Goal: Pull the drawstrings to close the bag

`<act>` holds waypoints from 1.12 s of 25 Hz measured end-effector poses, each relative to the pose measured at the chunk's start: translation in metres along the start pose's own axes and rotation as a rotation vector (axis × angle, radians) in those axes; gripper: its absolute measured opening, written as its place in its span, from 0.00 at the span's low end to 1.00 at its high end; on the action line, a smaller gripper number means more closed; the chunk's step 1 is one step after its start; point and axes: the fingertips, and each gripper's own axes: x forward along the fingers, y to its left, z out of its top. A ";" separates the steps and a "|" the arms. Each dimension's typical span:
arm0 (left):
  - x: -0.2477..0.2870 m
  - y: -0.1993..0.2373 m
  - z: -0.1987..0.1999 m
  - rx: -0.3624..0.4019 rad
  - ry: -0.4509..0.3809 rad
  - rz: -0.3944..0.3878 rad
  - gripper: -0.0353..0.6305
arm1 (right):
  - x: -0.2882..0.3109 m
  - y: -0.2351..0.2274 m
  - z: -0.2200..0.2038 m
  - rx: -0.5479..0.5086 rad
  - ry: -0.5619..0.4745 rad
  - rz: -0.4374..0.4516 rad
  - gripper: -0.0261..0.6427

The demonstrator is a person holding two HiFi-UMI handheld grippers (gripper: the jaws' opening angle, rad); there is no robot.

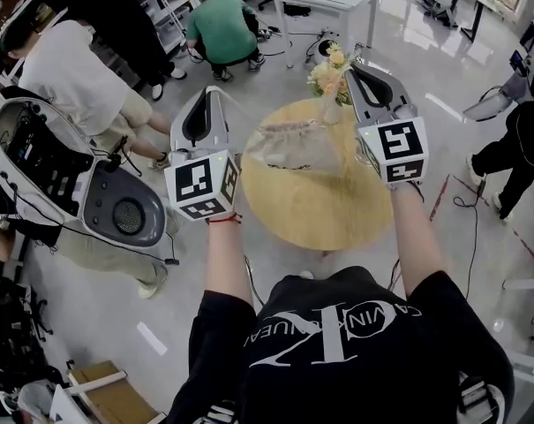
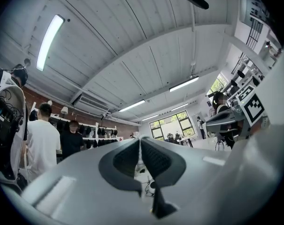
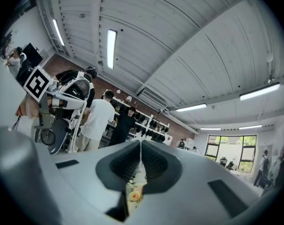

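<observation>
- Grey floor (image 1: 116,307) spreads under a round wooden table (image 1: 293,215), with people standing and crouching beyond it
- Bag (image 1: 293,148), sheer and gathered along its mouth, hangs in the air between the two grippers, seen against the table top
- Left gripper (image 1: 215,93) is raised at the bag's left end; in the left gripper view its jaws are pressed together, with the thin pale left string (image 2: 139,143) pinched in the seam
- Right gripper (image 1: 353,69) is raised at the bag's right end; in the right gripper view its jaws are likewise closed tight on the right string (image 3: 141,149)
- Flowers (image 1: 328,67) stand at the table's far edge, just beside the right gripper's tips
</observation>
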 end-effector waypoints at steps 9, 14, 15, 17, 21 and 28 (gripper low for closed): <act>0.016 0.000 0.005 0.000 -0.033 0.017 0.08 | 0.012 -0.011 0.000 0.001 -0.032 -0.001 0.07; 0.011 0.003 0.007 -0.001 -0.032 0.017 0.08 | 0.010 -0.007 0.004 0.002 -0.032 -0.003 0.07; 0.010 0.004 0.007 -0.002 -0.032 0.019 0.08 | 0.010 -0.005 0.004 0.001 -0.032 -0.002 0.07; 0.009 0.006 0.007 -0.004 -0.033 0.022 0.08 | 0.010 -0.005 0.005 0.000 -0.033 -0.002 0.07; 0.011 0.006 0.007 -0.002 -0.036 0.025 0.08 | 0.011 -0.006 0.004 -0.001 -0.036 -0.002 0.07; 0.008 0.009 0.002 -0.002 -0.027 0.032 0.08 | 0.012 -0.003 0.003 0.001 -0.041 0.002 0.07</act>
